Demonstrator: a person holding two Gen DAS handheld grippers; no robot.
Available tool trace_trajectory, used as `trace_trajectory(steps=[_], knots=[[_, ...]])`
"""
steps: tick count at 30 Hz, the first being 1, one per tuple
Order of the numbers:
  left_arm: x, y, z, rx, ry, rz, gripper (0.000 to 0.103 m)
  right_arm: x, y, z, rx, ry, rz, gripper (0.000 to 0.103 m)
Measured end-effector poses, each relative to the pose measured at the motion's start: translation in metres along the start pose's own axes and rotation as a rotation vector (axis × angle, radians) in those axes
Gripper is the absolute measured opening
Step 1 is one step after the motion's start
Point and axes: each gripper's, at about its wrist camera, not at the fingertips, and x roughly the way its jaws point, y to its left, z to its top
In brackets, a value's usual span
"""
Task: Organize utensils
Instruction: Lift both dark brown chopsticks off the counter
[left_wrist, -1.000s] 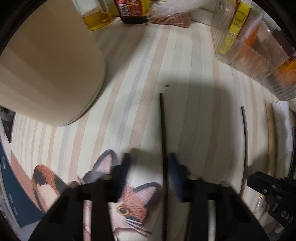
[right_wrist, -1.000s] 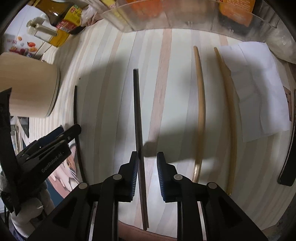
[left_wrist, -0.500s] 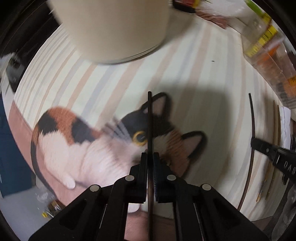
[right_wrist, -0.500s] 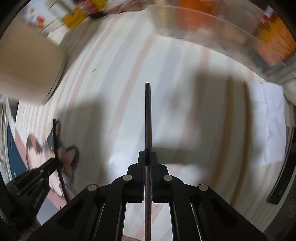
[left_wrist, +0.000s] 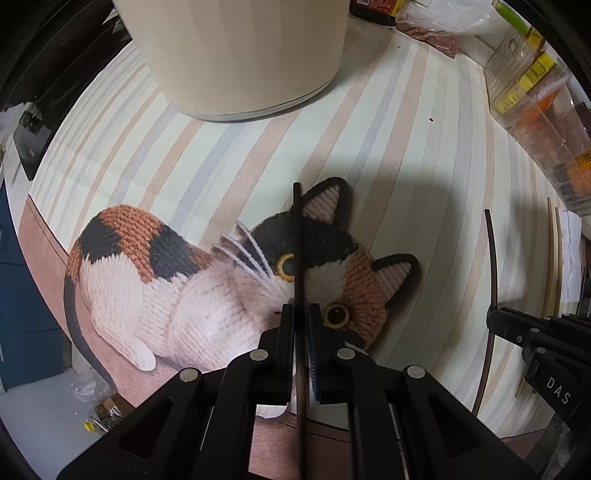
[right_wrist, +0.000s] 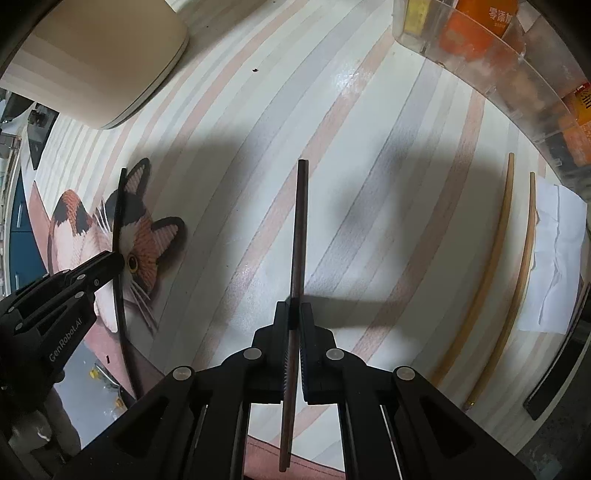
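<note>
On my left wrist view, the cream container (left_wrist: 236, 55) fills the 12 o'clock edge, standing on the striped tabletop (left_wrist: 406, 155). Below it, the knitted-look cat picture (left_wrist: 184, 280) spreads from 9 o'clock to centre. My left gripper (left_wrist: 300, 314) has its jaws pressed together on a black chopstick (left_wrist: 297, 243), which points toward 12 o'clock across the cat's face and sits lifted above the surface. At 3 o'clock I see my right gripper (left_wrist: 495, 321) from the side, with its dark brown chopstick (left_wrist: 493, 266) running through it, and past that two light wooden chopsticks (left_wrist: 552, 258) on the table.

On my right wrist view, the left gripper (right_wrist: 114, 260) comes in at 9 o'clock, pinching the black stick over the cat. In the centre my right gripper (right_wrist: 294, 314) is clamped on the dark brown chopstick, tip toward 12 o'clock, its shadow on the stripes just right of the jaws. At 3 o'clock the two light chopsticks lie side by side, close together, with a white paper sheet (right_wrist: 557, 258) just beyond them. A clear plastic organizer (right_wrist: 491, 62) curves across 1 o'clock.
</note>
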Motion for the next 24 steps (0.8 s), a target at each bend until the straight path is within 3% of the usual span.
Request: trace_trajectory(steps=[9,24], knots=[[0.0,0.003,0.003,0.006,0.002,-0.001,0.007,0.004,0.024,0.019,0.001,0.014,-0.047,0.006],[-0.001,0.002,0.002,0.014,-0.007,0.004,0.007,0.009,0.019,0.019,0.018,0.011,-0.048,0.006]])
